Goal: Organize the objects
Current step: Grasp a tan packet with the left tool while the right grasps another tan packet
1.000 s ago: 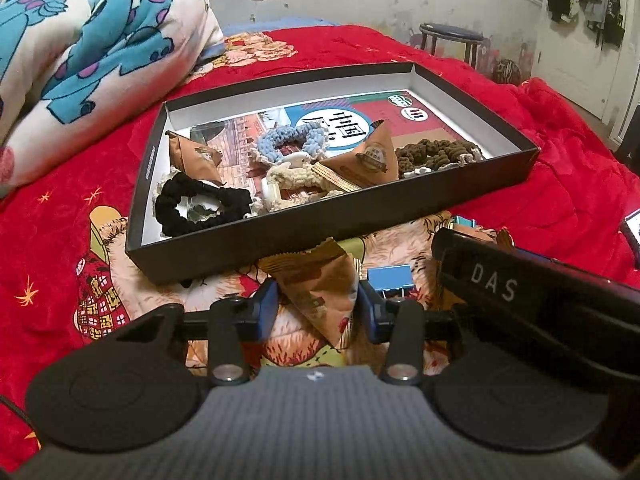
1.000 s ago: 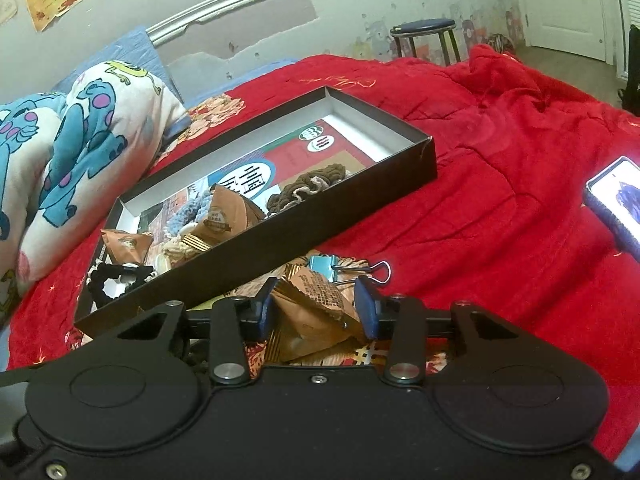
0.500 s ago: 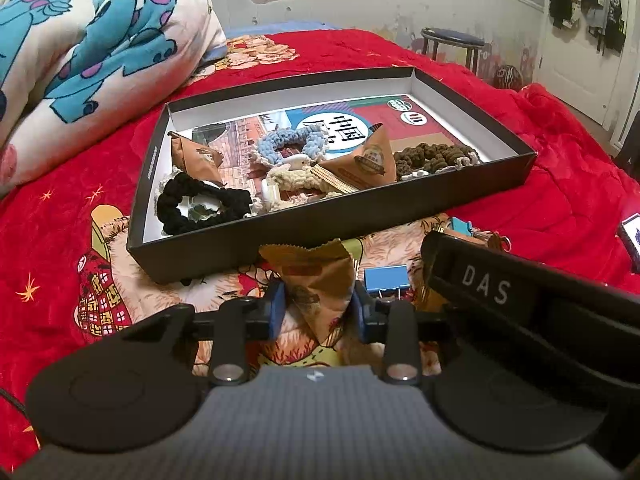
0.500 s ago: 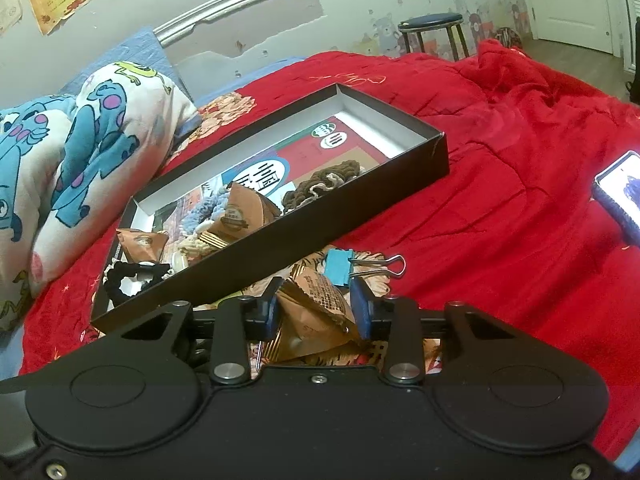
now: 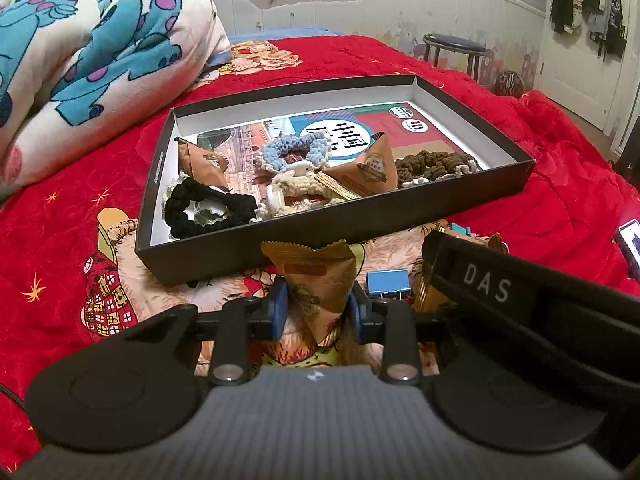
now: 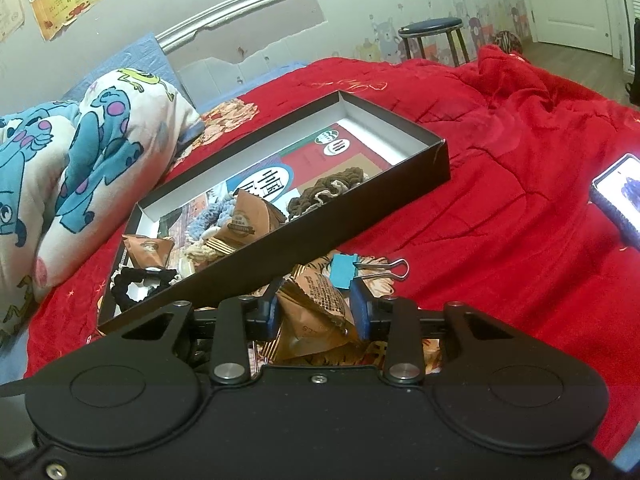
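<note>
On the red bedspread, just in front of a shallow black box (image 5: 360,220), my left gripper (image 5: 318,312) is shut on a brown snack packet (image 5: 316,272), its blue pads pressing both sides. Beside it, my right gripper (image 6: 316,312) is shut on another brown snack packet (image 6: 320,304) close to the box wall (image 6: 280,256). The box holds a black scrunchie (image 5: 208,208), a blue one (image 5: 296,152), a cream one (image 5: 296,184), a brown one (image 5: 432,164) and two more packets (image 5: 200,160) (image 5: 368,168).
A blue binder clip (image 6: 344,272) lies on the bedspread just past my right fingers. A blue-monster print pillow (image 5: 80,60) fills the far left. A lit phone (image 6: 620,192) rests on the bed at right. A stool (image 6: 432,28) stands by the wall.
Both pairs of jaws have narrowed from a loose straddle until the pads press on their snack packets. Neither hand has shifted noticeably.
</note>
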Motion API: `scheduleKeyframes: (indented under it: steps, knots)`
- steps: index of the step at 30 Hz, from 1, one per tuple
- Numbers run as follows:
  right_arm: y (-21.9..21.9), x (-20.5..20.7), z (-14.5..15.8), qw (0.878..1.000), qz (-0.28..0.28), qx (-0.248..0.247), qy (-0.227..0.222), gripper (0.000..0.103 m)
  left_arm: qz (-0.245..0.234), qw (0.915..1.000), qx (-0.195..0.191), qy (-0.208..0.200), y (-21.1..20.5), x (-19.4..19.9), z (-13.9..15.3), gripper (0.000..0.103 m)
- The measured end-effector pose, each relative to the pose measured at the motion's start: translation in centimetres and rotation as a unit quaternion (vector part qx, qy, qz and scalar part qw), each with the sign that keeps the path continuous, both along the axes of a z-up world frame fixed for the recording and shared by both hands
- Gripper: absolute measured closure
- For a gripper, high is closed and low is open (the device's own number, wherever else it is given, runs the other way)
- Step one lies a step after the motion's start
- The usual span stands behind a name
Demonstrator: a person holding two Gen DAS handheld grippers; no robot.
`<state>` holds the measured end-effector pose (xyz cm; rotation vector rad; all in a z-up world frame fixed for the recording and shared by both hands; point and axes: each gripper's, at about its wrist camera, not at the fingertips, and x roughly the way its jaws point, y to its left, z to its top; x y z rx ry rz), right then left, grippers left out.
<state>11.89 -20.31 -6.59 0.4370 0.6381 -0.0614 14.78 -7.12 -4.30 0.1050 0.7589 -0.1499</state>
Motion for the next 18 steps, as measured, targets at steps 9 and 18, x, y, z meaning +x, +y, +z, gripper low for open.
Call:
scheduleKeyframes:
  steps: [9,18]
  knots:
    - [0.26,-0.27,0.49,1.0,0.0,-0.004,-0.01,0.069,-0.001,0.9999,0.0,-0.01,0.05,-0.15,0.22,0.069]
    - [0.36,-0.55,0.72,1.0,0.005,-0.001,-0.017,0.069,0.001,0.9998,0.004,-0.019,-0.01,-0.34,0.44,0.069]
